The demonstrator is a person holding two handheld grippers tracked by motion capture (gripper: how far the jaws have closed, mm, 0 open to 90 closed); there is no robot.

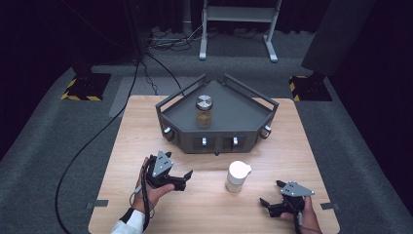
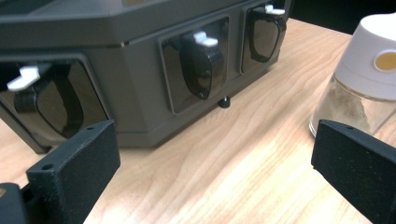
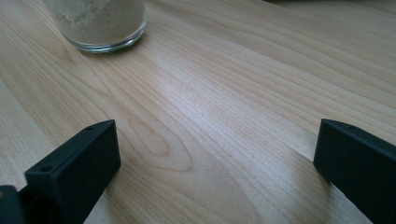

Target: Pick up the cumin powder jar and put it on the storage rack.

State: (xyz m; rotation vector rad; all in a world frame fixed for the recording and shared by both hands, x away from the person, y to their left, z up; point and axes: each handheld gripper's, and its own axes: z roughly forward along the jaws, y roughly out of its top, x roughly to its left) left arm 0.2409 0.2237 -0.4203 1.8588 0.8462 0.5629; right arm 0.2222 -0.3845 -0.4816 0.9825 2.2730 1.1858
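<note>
The shaker (image 1: 238,176) stands upright on the tabletop (image 1: 146,122), just in front of the tray (image 1: 234,105) and between my two grippers. It is a glass jar with a white cap, holding pale powder. My left gripper (image 1: 186,177) hovers to its left, fingers (image 2: 74,163) spread wide with nothing between them; in the left gripper view the shaker (image 2: 359,84) sits just beyond my far finger, apart from it. My right gripper (image 1: 270,194) is low at the near right corner, fingers (image 3: 74,170) spread as well, over bare wood, with the shaker's glass base (image 3: 102,23) well ahead of them. On the tray stands a second jar (image 1: 204,112) with a metal lid, its contents brownish, though it is too small to tell more. Black latches (image 2: 201,65) line the tray's front wall.
</note>
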